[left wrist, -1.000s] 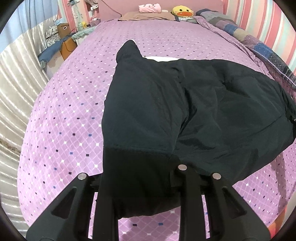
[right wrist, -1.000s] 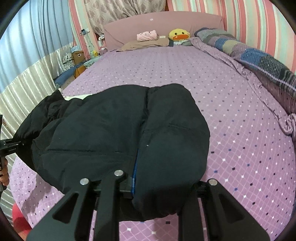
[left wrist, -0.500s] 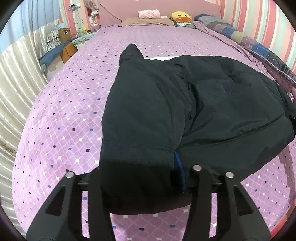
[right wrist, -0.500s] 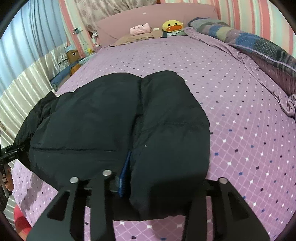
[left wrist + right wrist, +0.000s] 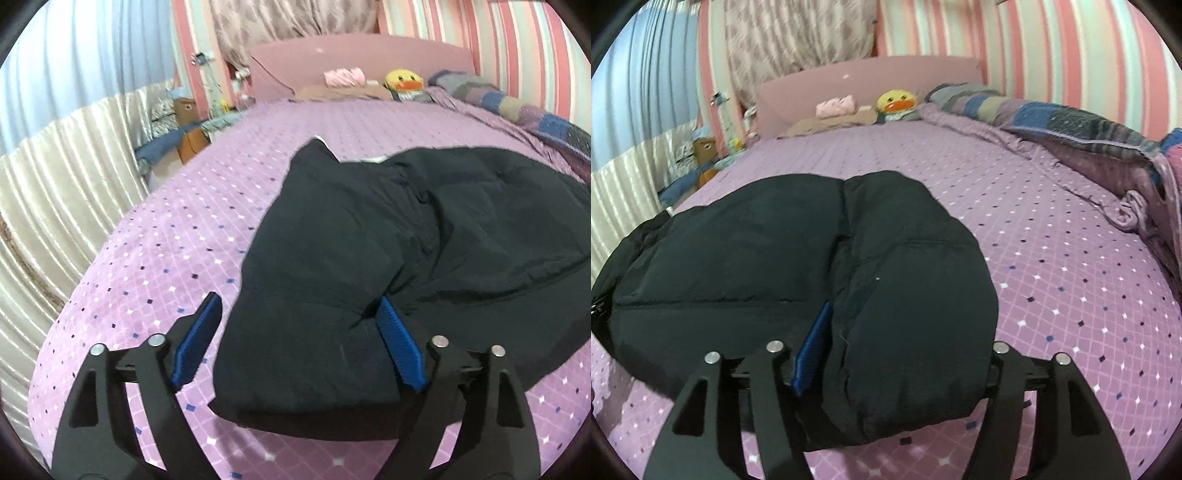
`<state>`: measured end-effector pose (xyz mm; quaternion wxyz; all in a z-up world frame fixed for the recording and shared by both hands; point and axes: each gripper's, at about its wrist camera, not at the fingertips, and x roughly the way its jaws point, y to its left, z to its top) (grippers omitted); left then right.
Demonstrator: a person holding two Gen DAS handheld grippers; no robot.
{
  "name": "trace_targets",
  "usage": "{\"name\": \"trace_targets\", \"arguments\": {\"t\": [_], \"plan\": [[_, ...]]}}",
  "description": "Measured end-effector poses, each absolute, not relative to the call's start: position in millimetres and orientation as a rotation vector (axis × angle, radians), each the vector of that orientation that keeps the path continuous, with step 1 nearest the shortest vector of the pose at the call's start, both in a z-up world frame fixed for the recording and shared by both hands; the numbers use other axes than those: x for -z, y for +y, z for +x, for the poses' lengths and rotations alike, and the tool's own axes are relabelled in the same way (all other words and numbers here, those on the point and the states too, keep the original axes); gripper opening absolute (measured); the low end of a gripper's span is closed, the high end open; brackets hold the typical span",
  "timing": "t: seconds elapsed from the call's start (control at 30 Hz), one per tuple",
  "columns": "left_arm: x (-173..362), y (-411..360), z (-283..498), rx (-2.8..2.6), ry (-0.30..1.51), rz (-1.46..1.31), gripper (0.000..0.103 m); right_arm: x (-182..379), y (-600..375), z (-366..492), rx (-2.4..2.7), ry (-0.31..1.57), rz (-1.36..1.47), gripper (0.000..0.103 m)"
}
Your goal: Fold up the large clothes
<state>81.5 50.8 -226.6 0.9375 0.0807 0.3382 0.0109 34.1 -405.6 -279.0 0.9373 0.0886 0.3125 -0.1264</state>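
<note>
Nearest, left gripper: black struts, ribbed blue pads, jaws opening, a puffy fold of the black jacket between them; left pad clear of the cloth, right pad tucked in a crease. Right gripper: same build, jaws opening around another thick lobe of the jacket, one blue pad visible against the seam, the other hidden behind padding; contact there impossible to tell.

Jacket itself: matte, quilted, softly swollen, folded into rounded bulges, lying on the near part of the bed. Bedspread: purple, plush, criss-crossed with diamonds and small white and dark dots.

Farther along the right edge: patchwork quilt, rumpled, bunched. At the head: yellow duck plush, pink soft bundle, smooth pink headboard. Beyond: striped wall, pleated cream curtain.
</note>
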Motion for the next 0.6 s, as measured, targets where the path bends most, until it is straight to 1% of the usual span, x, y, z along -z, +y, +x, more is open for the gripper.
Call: {"name": "trace_targets", "arguments": {"t": [0.07,0.17,0.23,0.33,0.37,0.4,0.6], "plan": [[227.2,54.6,78.7,-0.028,0.652,0.167,0.092,281.1,-402.8,32.8,0.275,0.616,0.17,0.066],[231.5,64.2,74.0,-0.043,0.6,0.165,0.099,285.2,-402.9,28.9,0.301,0.586,0.178,0.074],[235.5,67.1,73.9,-0.046,0.581,0.146,0.1,286.5,-401.3,26.1,0.317,0.577,0.171,0.076],[245.1,70.6,75.1,-0.031,0.588,0.128,0.1,286.4,-402.9,22.0,0.364,0.56,0.174,0.088],[247.0,73.2,73.7,-0.026,0.589,0.121,0.1,286.0,-405.0,20.8,0.382,0.552,0.172,0.094],[249.2,73.2,72.8,-0.023,0.59,0.113,0.1,286.3,-408.1,18.7,0.395,0.545,0.174,0.096],[255.5,80.1,62.8,-0.037,0.584,0.102,0.1,296.6,-417.1,14.5,0.387,0.565,0.188,0.097]]}}
